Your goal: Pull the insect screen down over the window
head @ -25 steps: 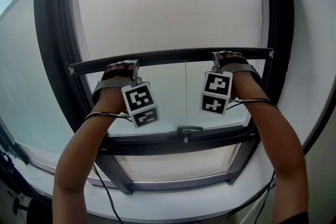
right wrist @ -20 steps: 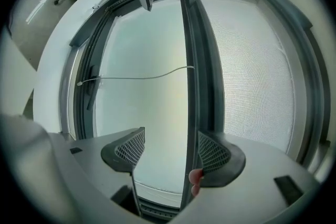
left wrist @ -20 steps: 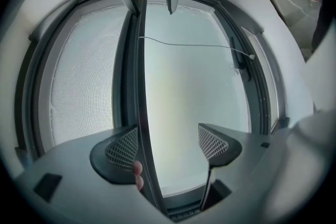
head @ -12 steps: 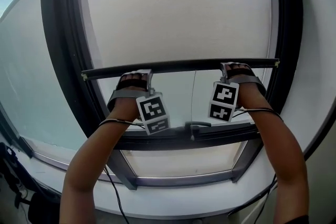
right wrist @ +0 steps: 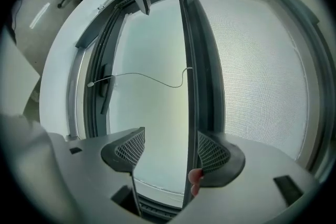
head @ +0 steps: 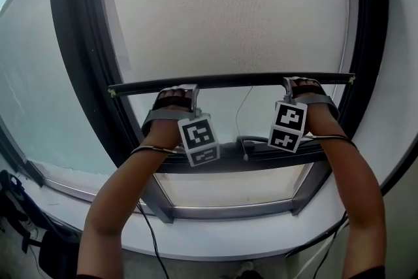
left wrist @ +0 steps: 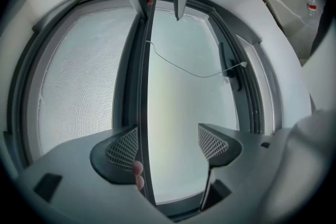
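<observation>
The grey mesh insect screen (head: 228,16) covers the upper window and ends in a dark bottom bar (head: 232,80). My left gripper (head: 177,96) and right gripper (head: 299,85) both hook over that bar from the room side. In the left gripper view the bar (left wrist: 144,86) runs between the spread jaws of the left gripper (left wrist: 167,144), lying against the left pad (left wrist: 122,147), with fingertips behind it. In the right gripper view the bar (right wrist: 186,76) lies against the right pad (right wrist: 212,153) of the right gripper (right wrist: 170,150). Both stand open.
A thin pull cord (head: 243,121) hangs from the bar's middle. Below it a window handle (head: 245,140) sits on the dark lower sash (head: 222,163). The white sill (head: 215,235) curves beneath, and a cable (head: 149,232) trails from the left arm.
The bar and both grippers have come down, closing the gap to the lower sash. More mesh shows above the bar.
</observation>
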